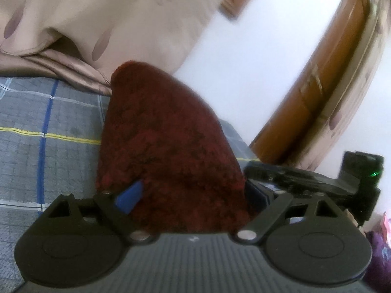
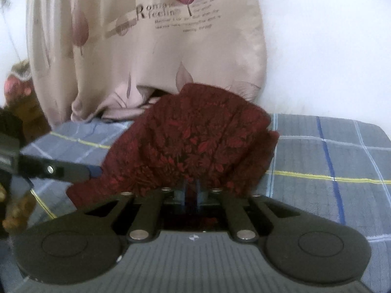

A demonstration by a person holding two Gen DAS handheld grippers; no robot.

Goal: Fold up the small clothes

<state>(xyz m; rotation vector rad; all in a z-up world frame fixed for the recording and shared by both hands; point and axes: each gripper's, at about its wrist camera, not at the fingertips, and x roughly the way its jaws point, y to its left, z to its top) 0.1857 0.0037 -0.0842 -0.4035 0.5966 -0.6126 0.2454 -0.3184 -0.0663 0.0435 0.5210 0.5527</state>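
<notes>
Two grippers, left (image 1: pixel 193 193) spread, right (image 2: pixel 191 193) pinching, share one red garment (image 2: pixel 195 141).

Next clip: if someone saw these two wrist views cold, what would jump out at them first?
The dark red patterned garment dominates both views, bunched up above the grey plaid bedsheet. The right hand-held gripper is pinched shut on its near edge, while the left hand-held gripper has the cloth draped between its spread blue fingers. Behind hangs a beige curtain printed with pink leaves.
</notes>
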